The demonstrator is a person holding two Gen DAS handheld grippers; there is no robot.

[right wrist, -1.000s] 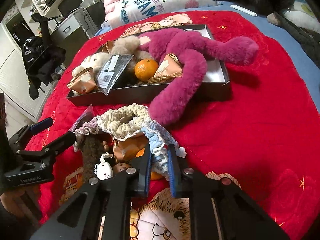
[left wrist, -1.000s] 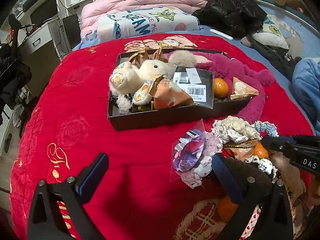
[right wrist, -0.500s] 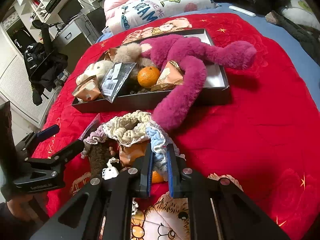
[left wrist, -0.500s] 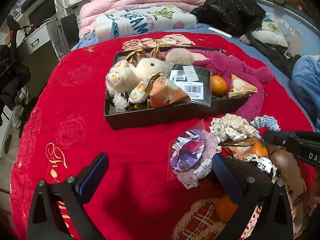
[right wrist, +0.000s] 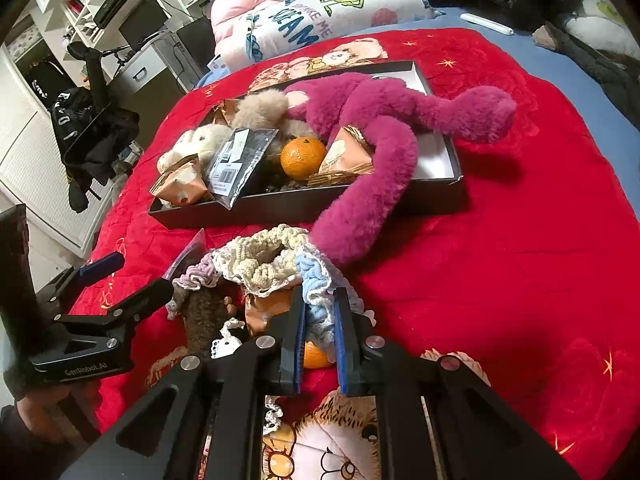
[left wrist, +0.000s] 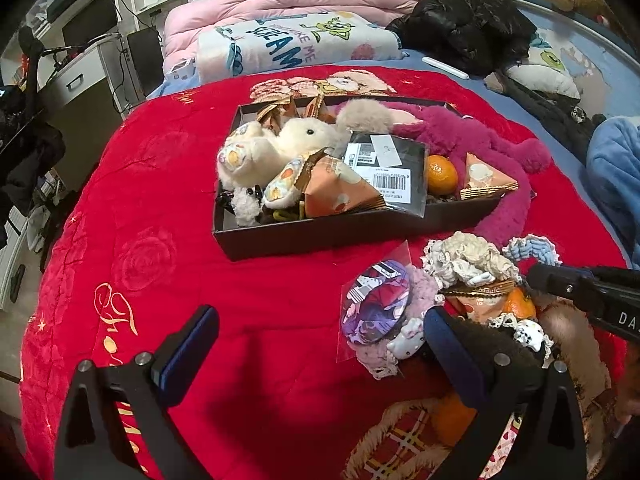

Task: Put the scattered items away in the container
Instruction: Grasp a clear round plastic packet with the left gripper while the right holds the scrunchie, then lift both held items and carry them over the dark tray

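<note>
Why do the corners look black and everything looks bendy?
Both wrist views use fisheye lenses: dark round edges, and in the left wrist view the flat black cardboard box looks bowed. The fuzzy red blanket stays sharp in the right wrist view.

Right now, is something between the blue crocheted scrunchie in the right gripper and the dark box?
Yes. The cream crocheted scrunchie and the magenta plush toy's leg, hanging over the dark box wall, lie between it and the blue crocheted scrunchie.
</note>
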